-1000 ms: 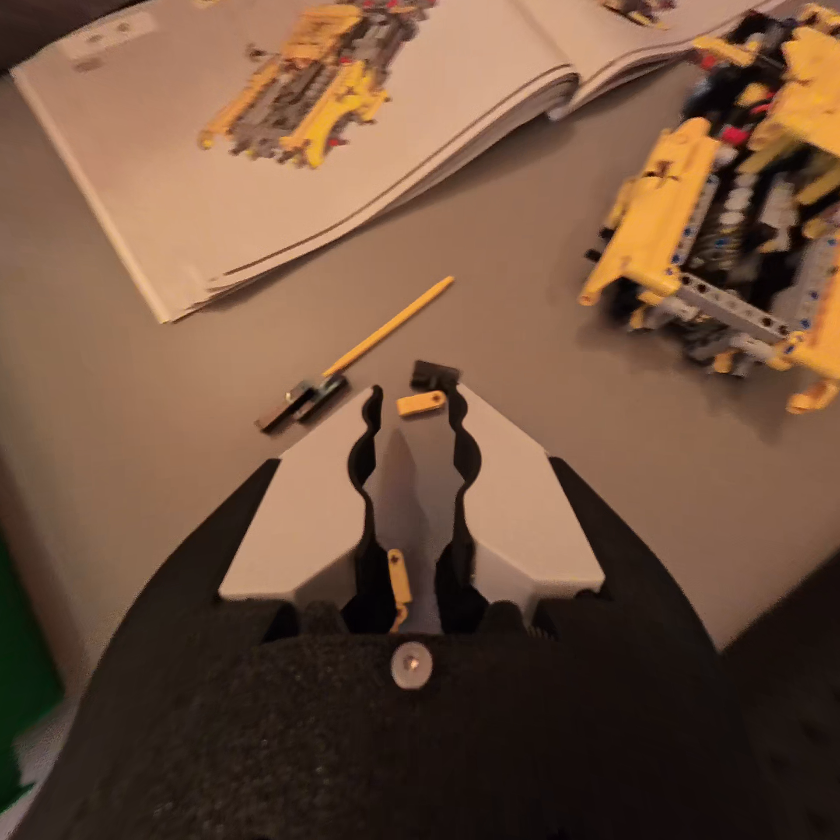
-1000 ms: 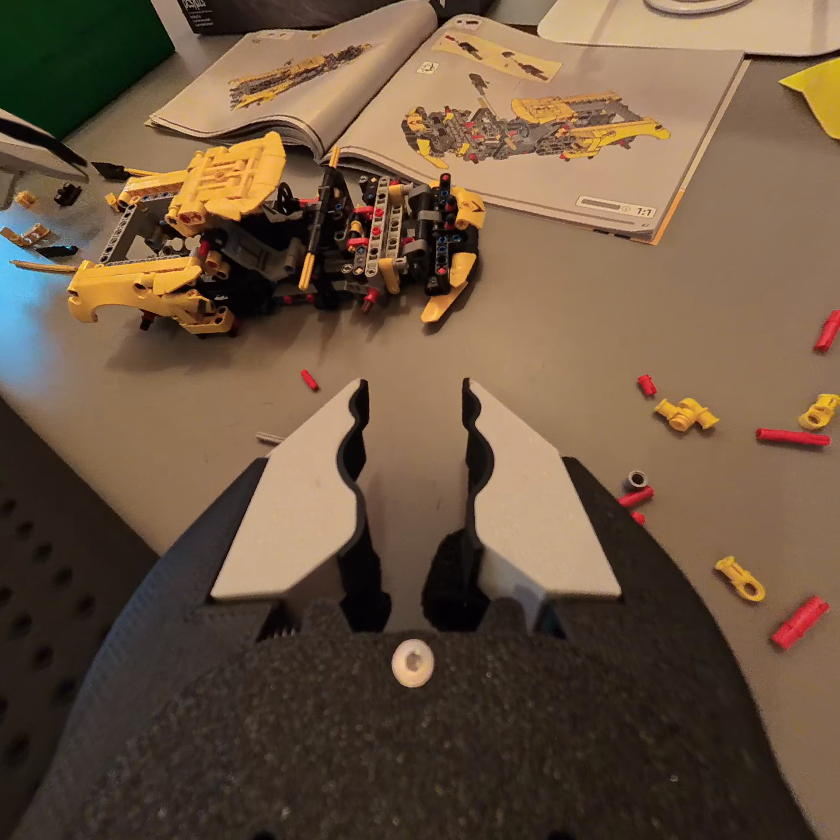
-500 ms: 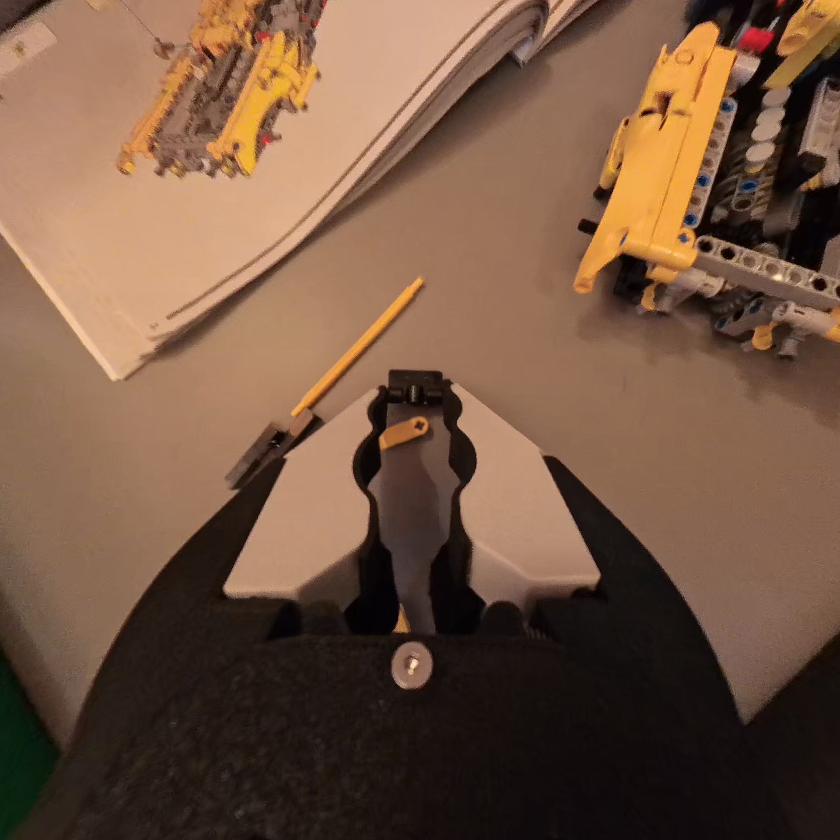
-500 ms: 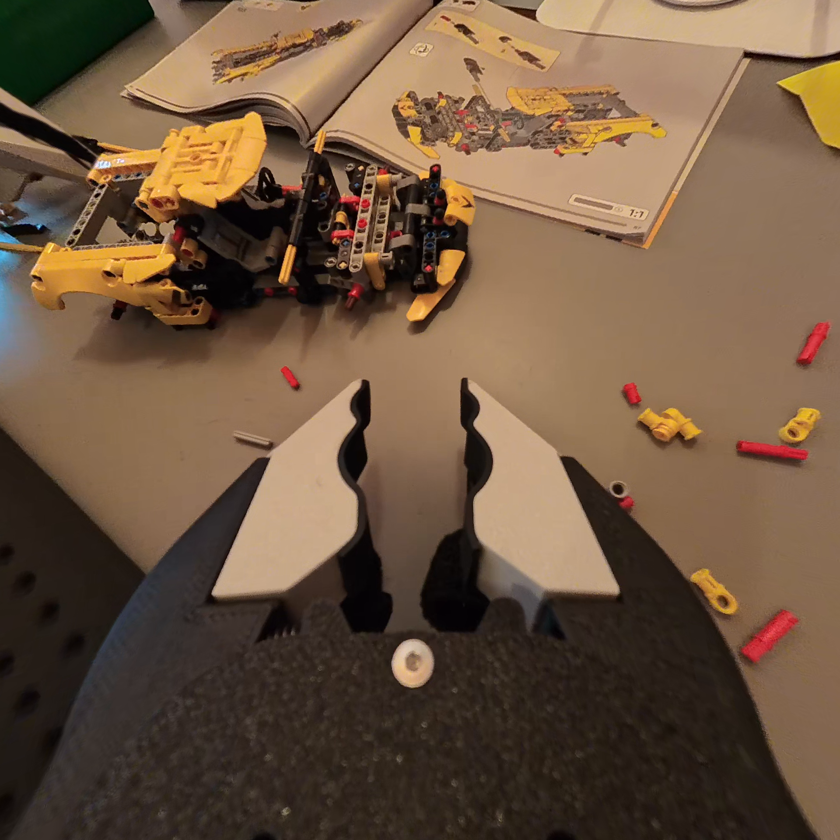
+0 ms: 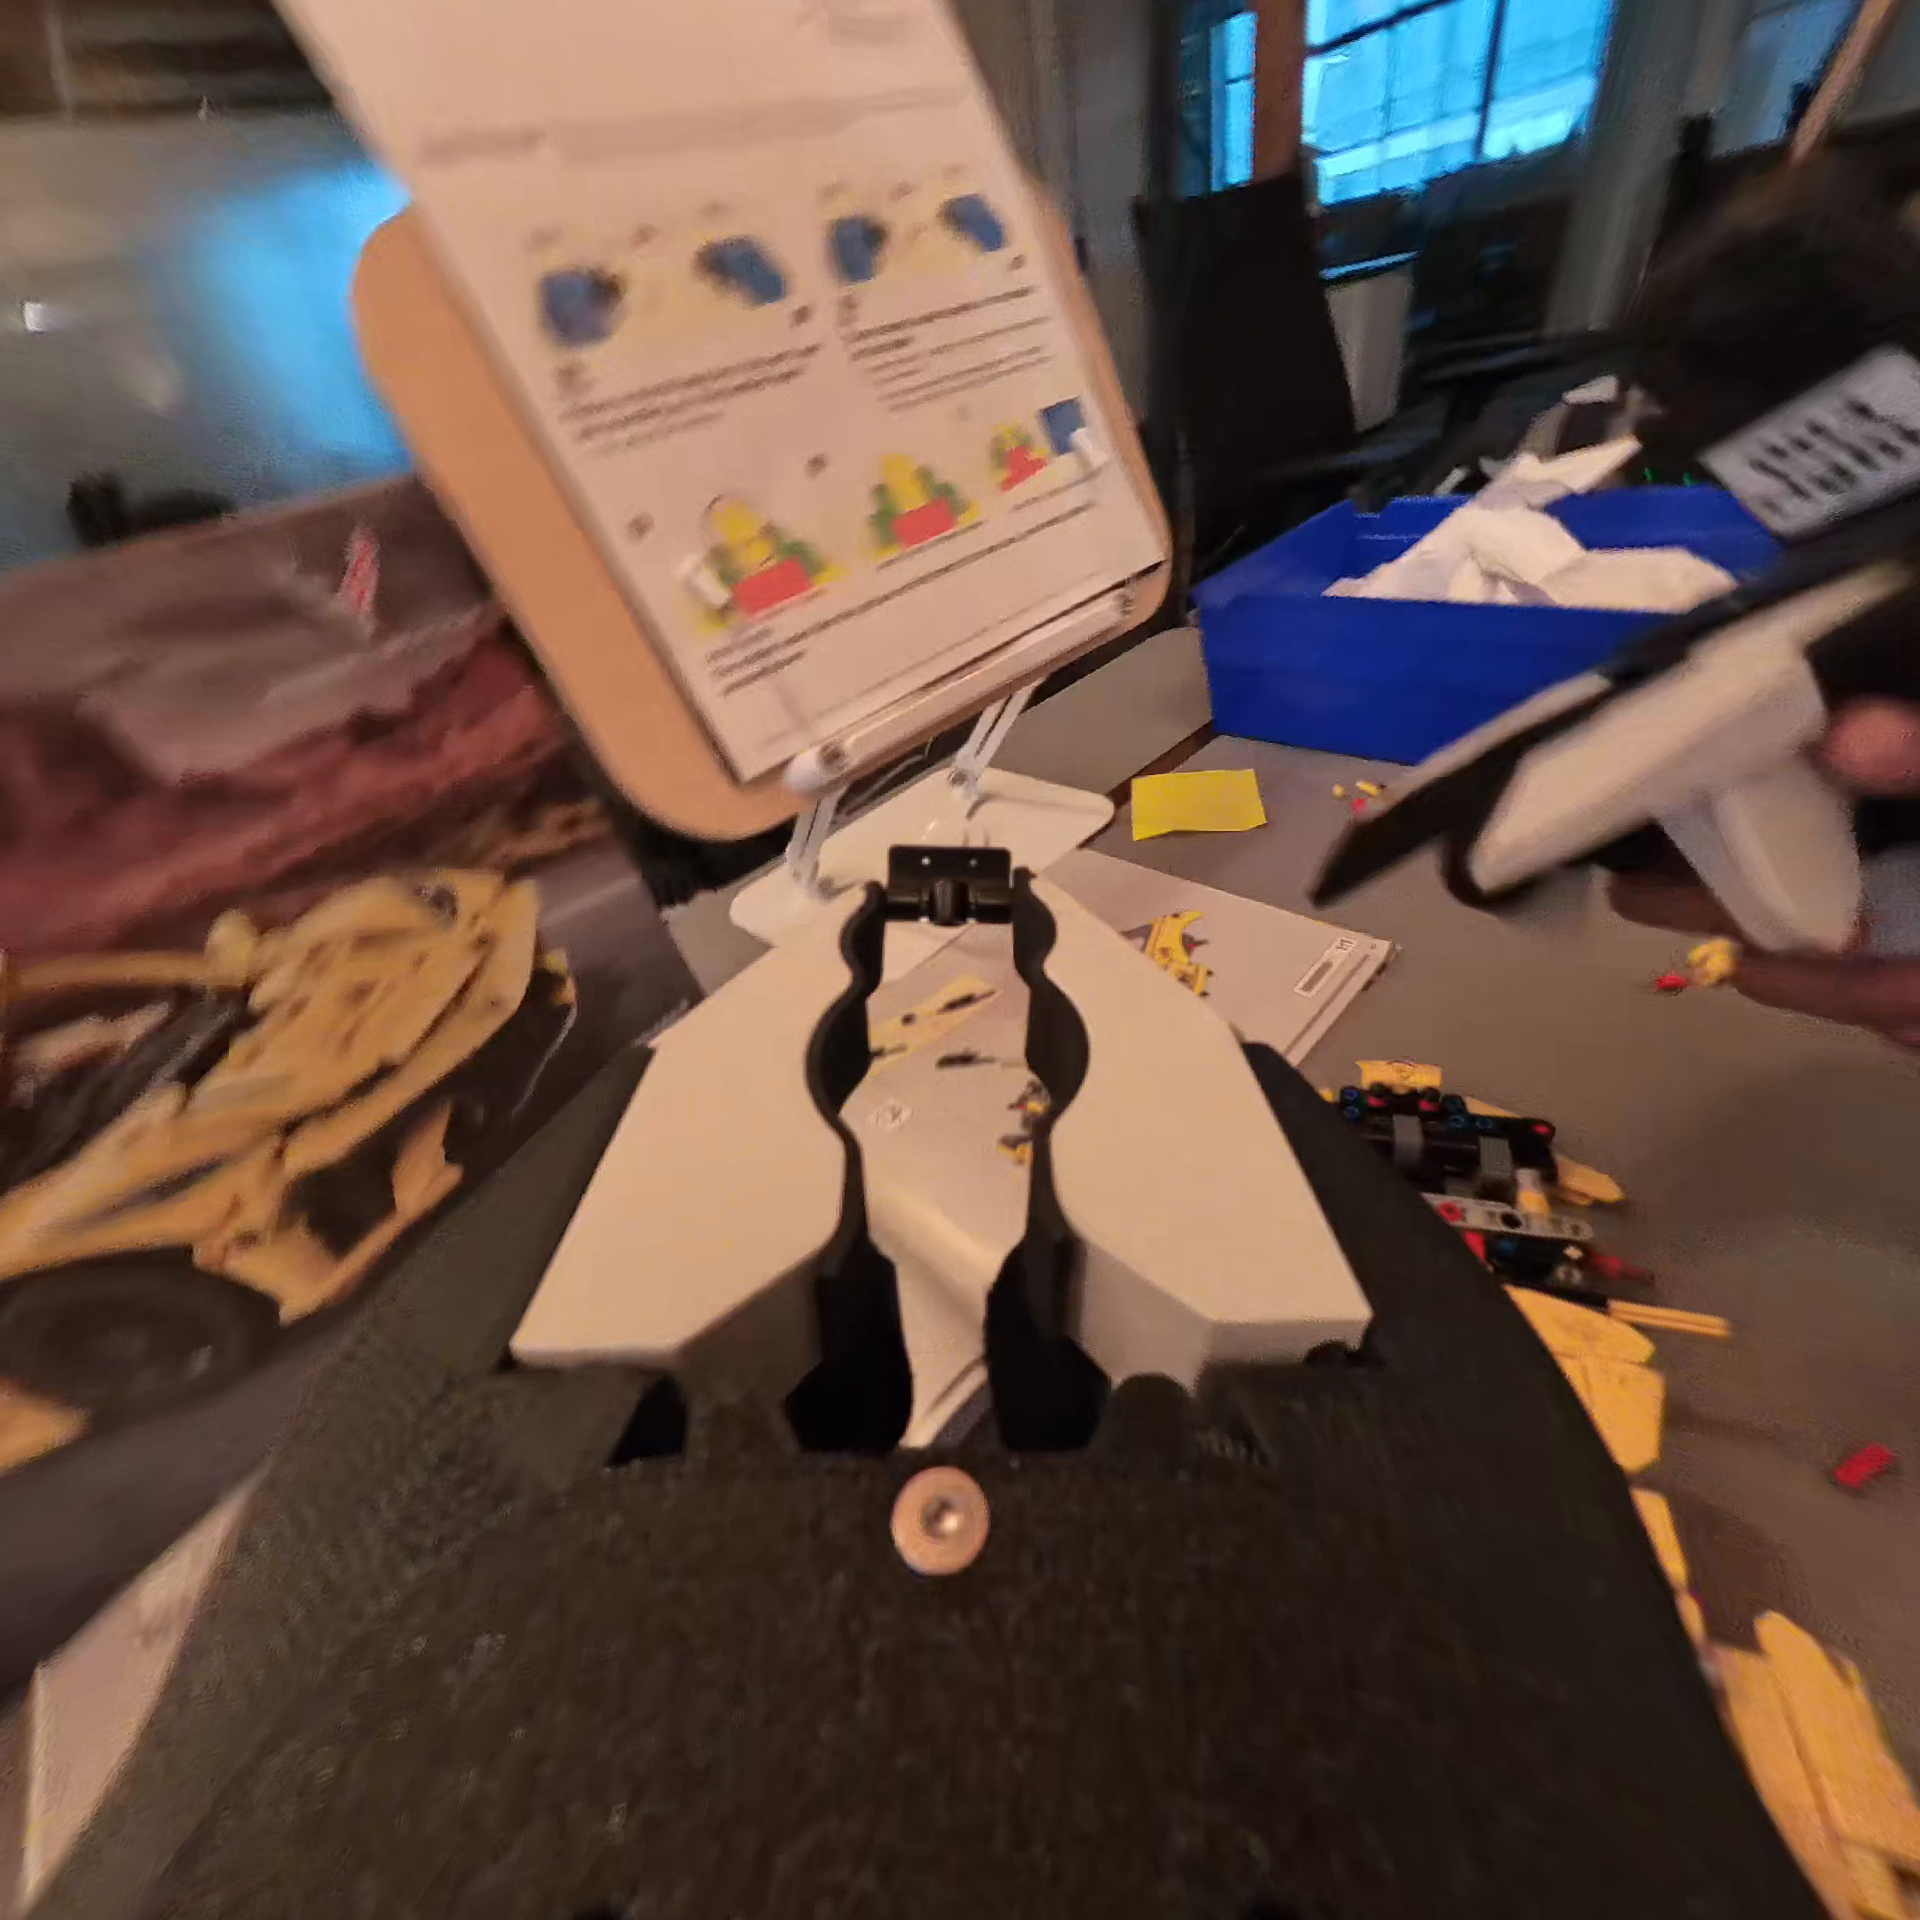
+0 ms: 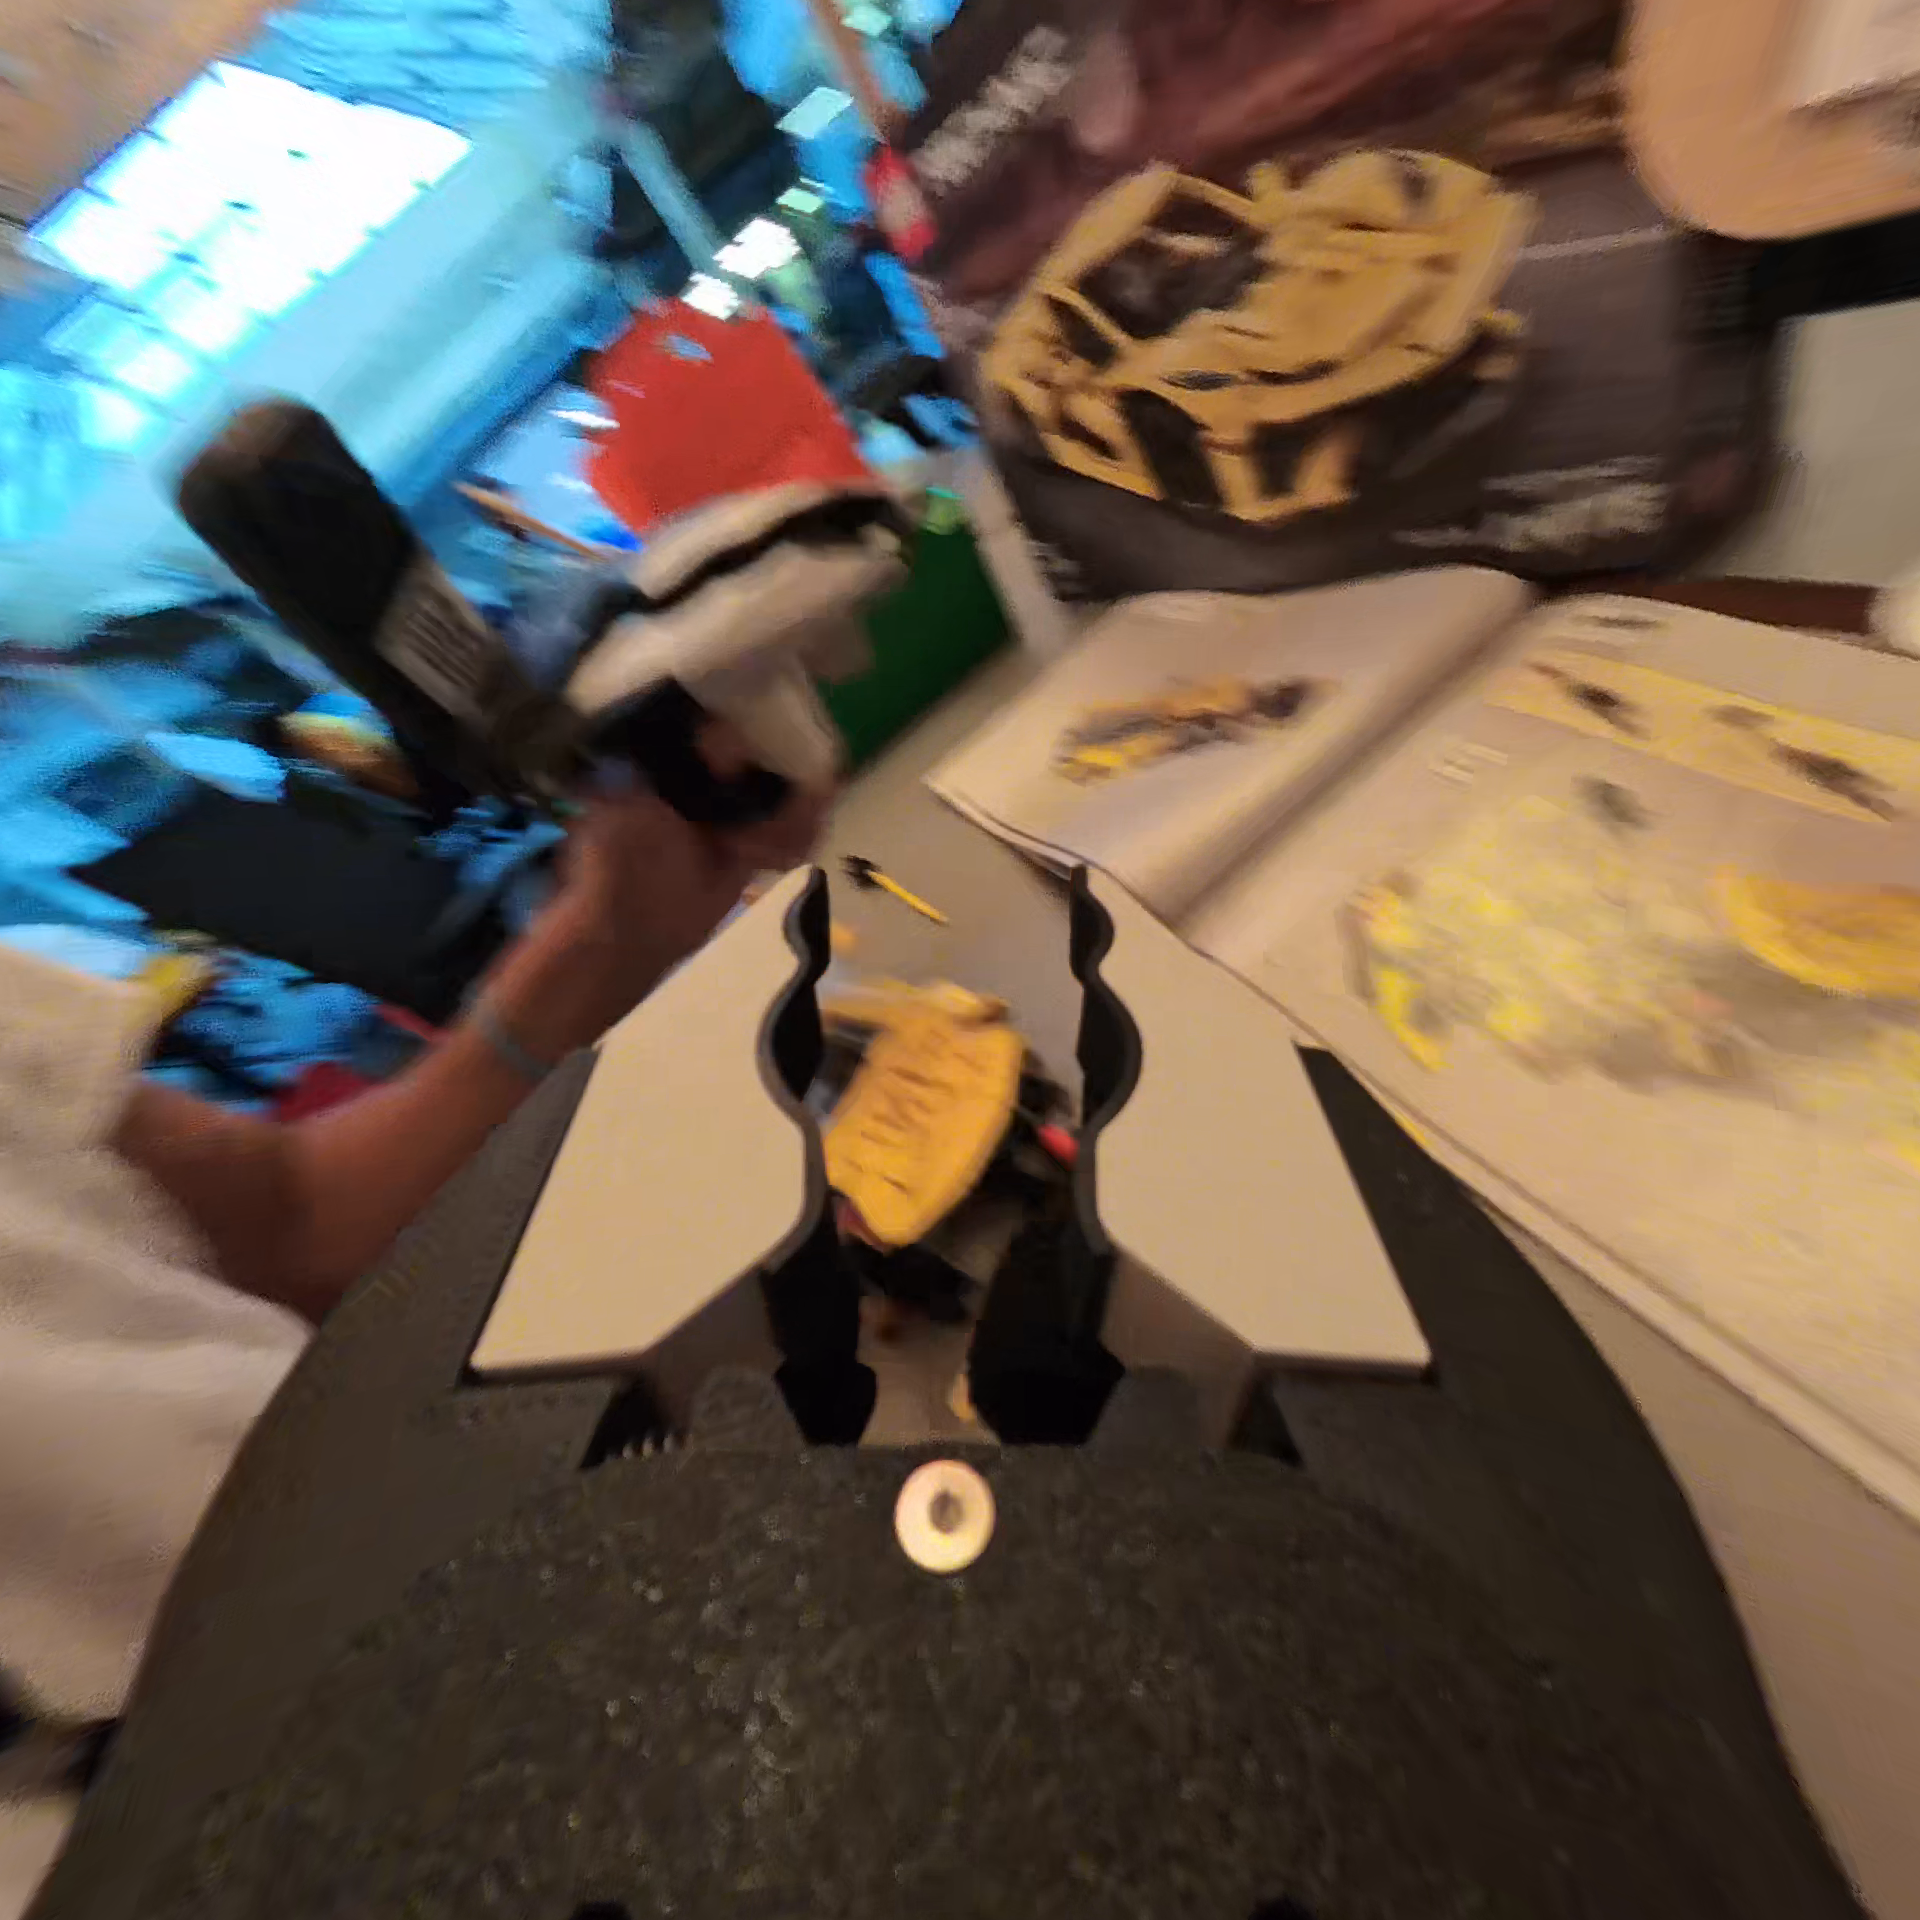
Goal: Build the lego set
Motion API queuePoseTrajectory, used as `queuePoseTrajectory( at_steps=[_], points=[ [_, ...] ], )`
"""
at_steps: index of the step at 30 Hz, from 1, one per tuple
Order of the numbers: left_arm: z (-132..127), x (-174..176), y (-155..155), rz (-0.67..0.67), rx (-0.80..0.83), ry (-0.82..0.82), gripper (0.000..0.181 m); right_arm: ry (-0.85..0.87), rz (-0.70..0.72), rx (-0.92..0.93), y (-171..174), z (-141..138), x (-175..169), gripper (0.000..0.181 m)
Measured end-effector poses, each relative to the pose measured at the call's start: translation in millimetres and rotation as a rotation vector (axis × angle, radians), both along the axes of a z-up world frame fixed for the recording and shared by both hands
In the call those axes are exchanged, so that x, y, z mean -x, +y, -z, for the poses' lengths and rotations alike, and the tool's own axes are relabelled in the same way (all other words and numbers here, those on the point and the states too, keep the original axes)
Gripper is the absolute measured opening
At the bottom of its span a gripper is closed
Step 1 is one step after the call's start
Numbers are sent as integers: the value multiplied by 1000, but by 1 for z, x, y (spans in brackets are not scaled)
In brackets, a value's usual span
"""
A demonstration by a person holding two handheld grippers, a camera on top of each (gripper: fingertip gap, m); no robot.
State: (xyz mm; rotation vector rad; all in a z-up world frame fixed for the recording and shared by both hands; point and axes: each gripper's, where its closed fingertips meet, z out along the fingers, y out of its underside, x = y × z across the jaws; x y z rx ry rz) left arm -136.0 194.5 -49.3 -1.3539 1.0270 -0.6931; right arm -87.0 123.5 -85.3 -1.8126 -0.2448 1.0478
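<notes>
Lego model (image 6: 920,1107) on grey table (image 5: 1714,1049), left gripper (image 5: 948,883) pinching small black piece (image 5: 948,885) aloft, right gripper (image 6: 945,904) spread, empty.

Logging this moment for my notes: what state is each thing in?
Left gripper: shut on black piece, lifted.
Right gripper: open, empty.
Booklet: open, flat on table.
Model: unfinished, on table.
Blue bin: holds crumpled white material.
</notes>
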Motion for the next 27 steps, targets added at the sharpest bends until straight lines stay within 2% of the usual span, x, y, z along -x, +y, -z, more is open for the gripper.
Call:
queuePoseTrajectory(
  at_steps=[2,3,8,10,13,16,18,23,24,27],
  points=[
    [-1,-18,-17,21,-140,46,24,155,-83,-43,5,-31,8,43],
    [2,-23,-26,25,-212,68,24,188,-95,-52,8,-38,7,42],
    [23,-31,-53,-25,-505,207,24,151,-188,14,9,-13,11,41],
    [28,-30,-61,-24,-566,241,24,202,-211,1,4,-10,14,36],
    [29,-34,-72,16,-565,225,24,247,-239,0,-2,-8,19,29],
    [31,-39,-76,39,-551,217,24,280,-258,42,-3,-2,16,10],
    [32,-40,-78,45,-549,204,24,295,-257,45,-4,-2,14,4],
    [29,-41,-81,25,-553,192,24,332,-249,34,-6,-5,14,4],
    [30,-41,-81,26,-547,193,24,303,-237,24,-5,-3,14,1],
    [36,-42,-79,36,-457,198,24,72,-146,-104,-1,3,12,0]
  ],
)
